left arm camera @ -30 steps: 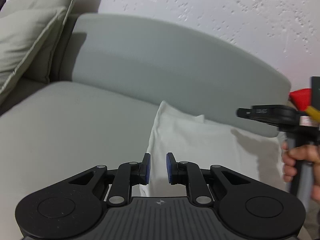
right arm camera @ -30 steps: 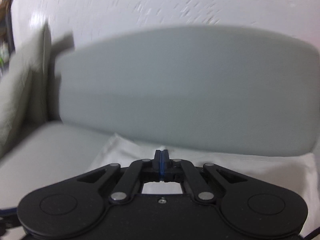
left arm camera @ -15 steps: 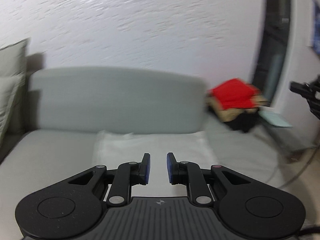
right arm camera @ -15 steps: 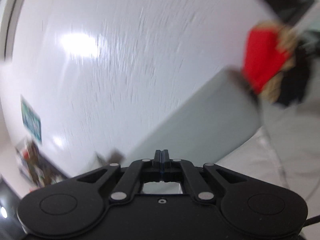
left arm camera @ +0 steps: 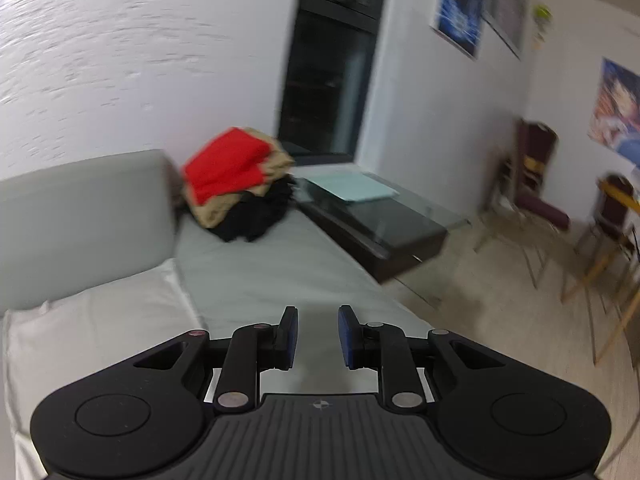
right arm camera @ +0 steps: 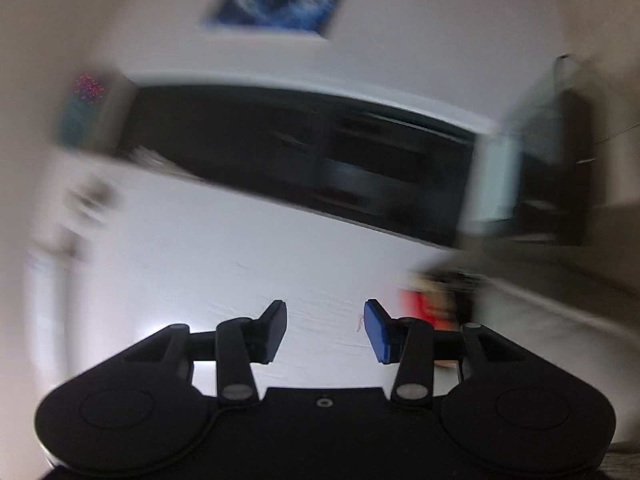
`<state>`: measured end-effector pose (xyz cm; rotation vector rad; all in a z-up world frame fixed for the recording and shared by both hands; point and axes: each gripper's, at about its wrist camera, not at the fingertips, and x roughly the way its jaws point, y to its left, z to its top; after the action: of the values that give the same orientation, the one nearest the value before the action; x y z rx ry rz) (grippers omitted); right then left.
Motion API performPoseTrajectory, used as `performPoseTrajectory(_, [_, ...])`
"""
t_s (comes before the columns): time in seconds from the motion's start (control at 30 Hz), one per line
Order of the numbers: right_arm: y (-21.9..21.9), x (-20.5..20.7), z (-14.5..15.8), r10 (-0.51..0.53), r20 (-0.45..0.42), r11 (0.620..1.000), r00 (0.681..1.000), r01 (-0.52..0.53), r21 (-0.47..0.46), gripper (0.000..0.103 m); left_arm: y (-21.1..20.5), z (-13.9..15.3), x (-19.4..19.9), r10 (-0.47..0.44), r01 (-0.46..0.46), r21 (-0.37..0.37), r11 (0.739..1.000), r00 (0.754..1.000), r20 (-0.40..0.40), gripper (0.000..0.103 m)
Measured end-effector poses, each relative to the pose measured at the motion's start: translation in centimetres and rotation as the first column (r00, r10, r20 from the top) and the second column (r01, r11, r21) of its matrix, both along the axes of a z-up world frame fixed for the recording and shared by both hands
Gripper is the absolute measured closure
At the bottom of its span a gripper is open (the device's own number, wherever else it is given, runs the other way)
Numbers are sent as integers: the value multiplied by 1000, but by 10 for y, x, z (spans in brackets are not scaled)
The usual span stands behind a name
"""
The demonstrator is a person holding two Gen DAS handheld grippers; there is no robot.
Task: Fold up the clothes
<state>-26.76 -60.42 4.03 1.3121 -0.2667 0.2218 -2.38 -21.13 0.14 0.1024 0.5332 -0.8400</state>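
A folded white garment (left arm camera: 96, 336) lies flat on the grey sofa seat (left arm camera: 280, 264) at lower left in the left wrist view. Farther along the seat sits a heap of clothes (left arm camera: 236, 184), red on top of tan and black pieces. My left gripper (left arm camera: 314, 338) hangs above the seat's front part; its jaws are opening with nothing between them. The right wrist view is blurred and rolled. There my right gripper (right arm camera: 326, 330) points at a white wall, its jaws opening and empty. The heap of clothes (right arm camera: 428, 308) shows as a red smear to its right.
A dark glass-topped coffee table (left arm camera: 380, 216) with a pale green sheet (left arm camera: 352, 186) stands right of the sofa. Chairs (left arm camera: 536, 184) and a wooden table edge (left arm camera: 616, 196) stand at far right on a beige floor. A dark doorway (left arm camera: 332, 72) and posters (left arm camera: 460, 4) line the wall.
Both grippers swung right, away from the white garment toward the clothes heap and room. The right gripper went from shut to open and rolled. The left gripper widened slightly.
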Motion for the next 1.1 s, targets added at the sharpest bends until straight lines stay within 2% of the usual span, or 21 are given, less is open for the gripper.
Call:
performPoseTrajectory(0.03, [-2,-12,-8,18,97,1000,995,-21,22,60,-10,0,-3,-17,17,13,1000,1000,3,83])
performPoseTrajectory(0.1, [-4,-37,-23,46,286,996,957,-64,55,58,-30,-1,-6,-51,51,34,998,999,6,83])
performPoseTrajectory(0.17, [3,-54,-32,34,410,997,912,-58,46,56,-47,-1,-9,-80,79,46,996,997,4,83])
performPoseTrajectory(0.27, [8,-78,-34,34,551,999,834,-46,7,56,-70,0,-14,-106,106,56,993,994,1,83])
performPoseTrajectory(0.33, [10,-82,-29,61,593,998,803,-33,-58,52,-82,0,-16,-111,111,61,992,994,-2,83])
performPoseTrajectory(0.43, [7,-94,-17,110,624,987,774,-13,-159,48,-95,2,-20,-113,113,69,991,994,-9,83])
performPoseTrajectory(0.57, [2,-104,-10,137,646,970,751,31,-241,48,-106,3,-26,-113,114,88,990,994,-11,83])
performPoseTrajectory(0.77, [-2,-120,-21,120,644,973,756,38,-227,47,-105,-1,-30,-105,105,89,990,994,-11,82])
performPoseTrajectory(0.87, [-3,-119,-23,96,627,976,773,49,-210,41,-95,-2,-29,-90,90,92,992,996,-5,81])
performPoseTrajectory(0.9, [-4,-116,-24,84,609,978,789,51,-200,40,-89,-3,-28,-81,81,94,992,997,0,79])
performPoseTrajectory(1.0, [-4,-91,-24,49,497,981,866,53,-189,39,-64,-6,-22,-40,38,98,994,999,14,75])
performPoseTrajectory(1.1, [3,-44,-19,68,362,982,930,1,-188,37,-17,-11,-7,64,-66,108,992,998,23,75])
